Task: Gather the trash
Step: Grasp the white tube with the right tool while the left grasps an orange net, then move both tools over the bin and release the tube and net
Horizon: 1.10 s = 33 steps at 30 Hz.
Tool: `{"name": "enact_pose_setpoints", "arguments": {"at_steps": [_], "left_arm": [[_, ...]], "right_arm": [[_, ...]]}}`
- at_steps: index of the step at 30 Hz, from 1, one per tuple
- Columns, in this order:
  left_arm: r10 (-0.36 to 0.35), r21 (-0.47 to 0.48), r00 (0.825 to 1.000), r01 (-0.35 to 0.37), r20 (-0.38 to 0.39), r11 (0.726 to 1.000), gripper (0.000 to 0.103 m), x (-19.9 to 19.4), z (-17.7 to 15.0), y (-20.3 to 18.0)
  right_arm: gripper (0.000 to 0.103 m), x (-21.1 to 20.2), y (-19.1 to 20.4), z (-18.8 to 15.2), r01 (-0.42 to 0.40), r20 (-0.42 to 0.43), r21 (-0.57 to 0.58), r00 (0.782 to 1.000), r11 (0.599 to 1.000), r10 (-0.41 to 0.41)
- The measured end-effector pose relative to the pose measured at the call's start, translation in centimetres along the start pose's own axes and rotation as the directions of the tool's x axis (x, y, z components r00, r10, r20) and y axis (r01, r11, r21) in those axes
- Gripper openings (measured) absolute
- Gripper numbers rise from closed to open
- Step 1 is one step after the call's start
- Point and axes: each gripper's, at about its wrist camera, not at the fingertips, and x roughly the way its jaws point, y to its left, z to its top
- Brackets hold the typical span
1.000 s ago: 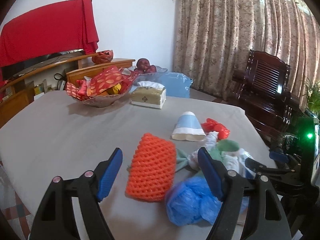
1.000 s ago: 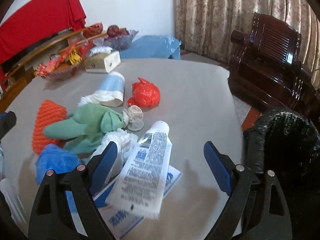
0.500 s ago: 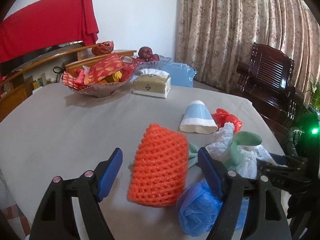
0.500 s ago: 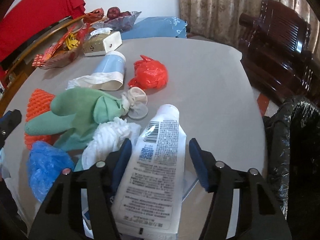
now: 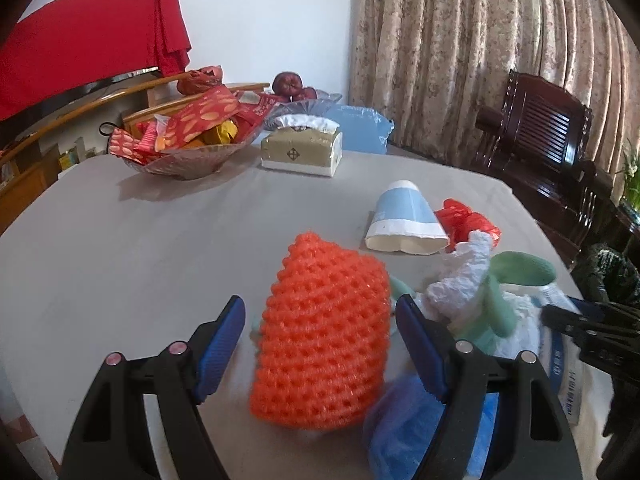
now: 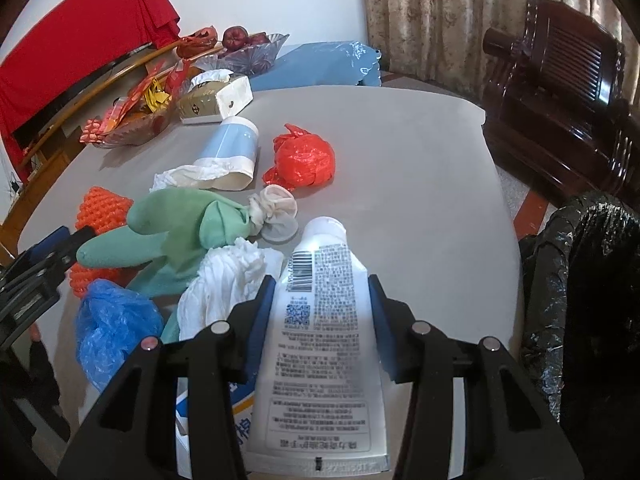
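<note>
1. The left tongs [image 5: 320, 344] are released, jaws wide, with the orange foam net [image 5: 324, 336] lying on the grey surface [image 5: 140, 248] between them; neither pad touches it.
2. Just right of the net, near the edge, sits a crumpled blue plastic bag [image 6: 112, 328].
3. A green glove [image 6: 180, 236] lies beside the net and bag, with a white tissue wad [image 6: 228, 280] against its near side.
4. Farther back, a flattened blue-and-white paper cup [image 6: 232, 152] lies on its side, and a red plastic bag [image 6: 304, 160] sits just right of it.
5. The right tongs [image 6: 320, 312] have just been closing and now grasp a white tube [image 6: 324, 320], a pad pressing each side, cap pointing away.
6. Under the tube lies a blue-and-white packet [image 6: 240, 404].
7. At the far right, off the surface, stands a black bin bag [image 6: 584, 288].
8. At the far left edge are a bowl of red packets [image 5: 188, 140] and a tissue box [image 5: 304, 148].
</note>
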Motion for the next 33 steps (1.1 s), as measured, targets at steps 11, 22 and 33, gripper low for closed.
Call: {"name": "enact_pose_setpoints", "arguments": {"at_steps": [11, 22, 33], "left_arm": [[-0.044, -0.046, 0.999, 0.042, -0.026, 0.998, 0.031, 0.6, 0.3, 0.8], [-0.049, -0.041, 0.995, 0.053, 0.09, 0.998, 0.026, -5.7, 3.4, 0.1], [-0.139, 0.019, 0.98, 0.138, 0.14, 0.99, 0.026, -9.3, 5.5, -5.8]], "right_arm": [[0.044, -1.4, 0.4, 0.2, -0.005, 0.03, -0.018, 1.0, 1.0, 0.006], [0.044, -5.7, 1.0, 1.7, -0.041, 0.126, -0.019, 0.991, 0.999, 0.043], [0.044, -12.2, -0.1, 3.1, -0.045, 0.255, -0.032, 0.966, 0.998, 0.052]]}}
